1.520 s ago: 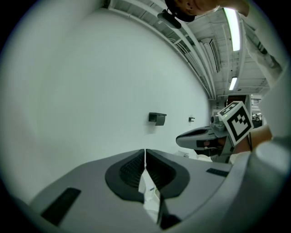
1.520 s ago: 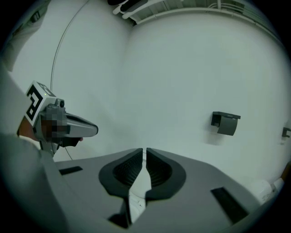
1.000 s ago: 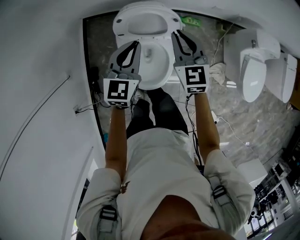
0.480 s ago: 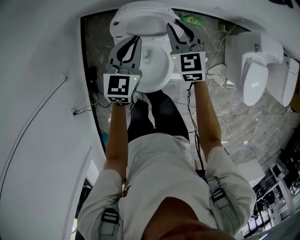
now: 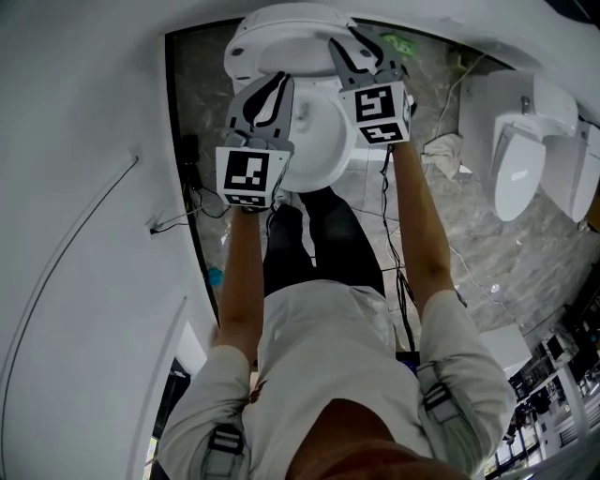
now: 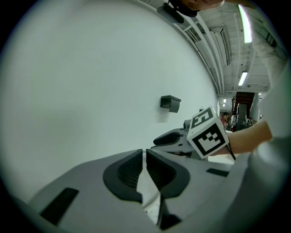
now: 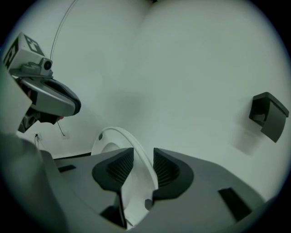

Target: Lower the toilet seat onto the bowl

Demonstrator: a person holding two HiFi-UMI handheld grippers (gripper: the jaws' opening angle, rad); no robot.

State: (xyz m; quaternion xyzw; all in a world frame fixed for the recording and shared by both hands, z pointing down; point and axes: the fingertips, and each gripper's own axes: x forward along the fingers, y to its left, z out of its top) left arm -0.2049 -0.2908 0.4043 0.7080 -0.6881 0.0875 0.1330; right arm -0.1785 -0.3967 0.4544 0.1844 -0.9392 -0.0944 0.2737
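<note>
The toilet seat (image 7: pixel 119 133) stands raised at the back edge of the toilet bowl (image 5: pixel 323 155), not lying on it. The right hand-held gripper (image 7: pixel 143 166) has the seat's right rim between its jaws, which are opening, with a gap showing beside the rim. The left hand-held gripper (image 6: pixel 145 159) hangs over the bowl's left edge, its jaws narrow, almost together, gripping nothing.

Wall (image 5: pixel 84 141) crowds the left; upright toilet seat (image 5: pixel 281 28) blocks ahead.
</note>
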